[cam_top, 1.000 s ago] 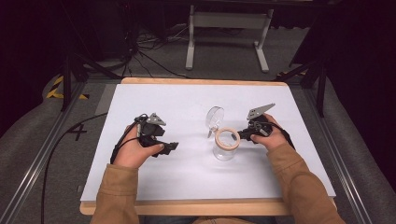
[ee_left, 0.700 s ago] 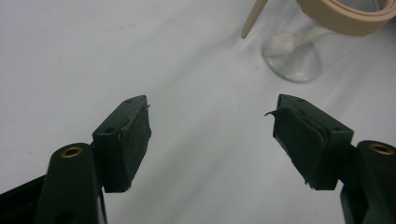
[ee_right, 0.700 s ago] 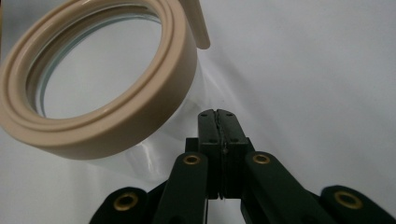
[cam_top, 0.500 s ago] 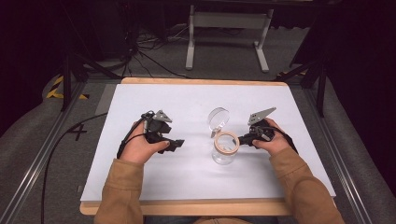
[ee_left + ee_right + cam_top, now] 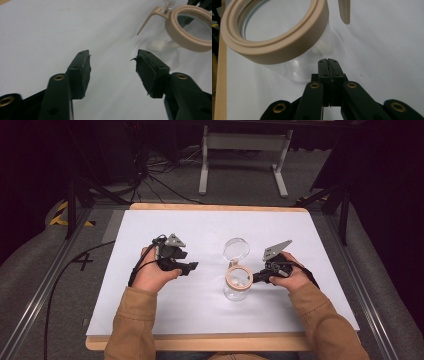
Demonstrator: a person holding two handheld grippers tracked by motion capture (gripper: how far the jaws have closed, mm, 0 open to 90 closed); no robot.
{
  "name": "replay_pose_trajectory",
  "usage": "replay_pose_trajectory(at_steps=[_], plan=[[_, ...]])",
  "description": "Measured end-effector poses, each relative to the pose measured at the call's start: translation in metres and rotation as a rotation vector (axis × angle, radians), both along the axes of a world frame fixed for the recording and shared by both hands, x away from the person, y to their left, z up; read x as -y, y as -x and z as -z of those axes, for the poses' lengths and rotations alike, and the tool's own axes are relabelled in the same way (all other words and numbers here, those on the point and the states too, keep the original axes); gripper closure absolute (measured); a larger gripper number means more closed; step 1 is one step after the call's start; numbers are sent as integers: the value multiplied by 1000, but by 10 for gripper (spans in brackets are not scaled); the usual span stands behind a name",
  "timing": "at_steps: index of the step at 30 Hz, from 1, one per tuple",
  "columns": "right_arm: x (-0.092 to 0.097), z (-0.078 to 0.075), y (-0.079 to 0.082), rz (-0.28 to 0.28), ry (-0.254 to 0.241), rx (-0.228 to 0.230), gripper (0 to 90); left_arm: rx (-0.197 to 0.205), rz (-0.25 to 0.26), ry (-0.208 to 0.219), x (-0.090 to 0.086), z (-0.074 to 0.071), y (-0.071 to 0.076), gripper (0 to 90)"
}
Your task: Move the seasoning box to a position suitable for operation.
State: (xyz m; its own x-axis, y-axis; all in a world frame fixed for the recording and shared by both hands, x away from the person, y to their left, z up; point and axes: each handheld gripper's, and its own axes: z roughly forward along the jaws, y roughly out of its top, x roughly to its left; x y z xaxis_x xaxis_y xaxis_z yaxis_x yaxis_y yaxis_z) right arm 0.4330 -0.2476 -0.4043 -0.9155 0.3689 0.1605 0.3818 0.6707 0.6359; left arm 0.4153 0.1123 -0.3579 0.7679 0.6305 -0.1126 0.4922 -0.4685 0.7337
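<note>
Clear glass jar [image 5: 236,287] with a beige ring [image 5: 238,276] round its mouth, upright on the white table [image 5: 200,320], right of centre and nearer the person's edge than the far one. Round clear lid [image 5: 236,249] swung open behind the mouth, hinged at the ring's far side. Small pale object [image 5: 240,281] visible inside the jar through the mouth; too small to identify.

Left gripper [image 5: 192,266], held in the left hand [image 5: 150,274], well to the left of the jar and apart from it, pointing towards it. Jaws spread wide, nothing between them but bare table. In the left gripper view, both black pads [image 5: 81,70] set well apart, with the beige ring [image 5: 190,27] and a thin beige tab [image 5: 147,21] projecting from it at upper right, beyond the jaw tips.

Right gripper [image 5: 254,278], held in the right hand [image 5: 290,279], at the jar's right side, tip just beside the ring. Jaws pressed together, nothing between them. In the right gripper view, closed tips [image 5: 329,65] level with the clear wall of the jar [image 5: 299,68], below the beige ring [image 5: 279,35]; contact with the glass not determinable. Beige tab [image 5: 344,11] hanging at the top of that view.

Tan sleeves [image 5: 135,320] on both forearms, entering from the near edge of the table. Wooden rim [image 5: 210,207] along the table's far edge.
</note>
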Motion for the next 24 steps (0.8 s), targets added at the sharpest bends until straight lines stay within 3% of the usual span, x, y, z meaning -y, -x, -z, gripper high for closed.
replay_pose_trajectory(at_steps=[11, 15, 22, 24], plan=[[-10, 0, 8, -33, 16, -2, 900, -36, 44, 82, -1, -3, -2, 660], [-10, 0, 10, -28, 13, 0, 900, -50, 54, 88, 1, -3, -5, 698], [-5, -7, 15, 8, -7, 10, 900, -32, 65, 115, 9, -3, -10, 823], [0, -17, 21, 27, -20, 39, 900, -21, 57, 130, 13, -2, -12, 859]])
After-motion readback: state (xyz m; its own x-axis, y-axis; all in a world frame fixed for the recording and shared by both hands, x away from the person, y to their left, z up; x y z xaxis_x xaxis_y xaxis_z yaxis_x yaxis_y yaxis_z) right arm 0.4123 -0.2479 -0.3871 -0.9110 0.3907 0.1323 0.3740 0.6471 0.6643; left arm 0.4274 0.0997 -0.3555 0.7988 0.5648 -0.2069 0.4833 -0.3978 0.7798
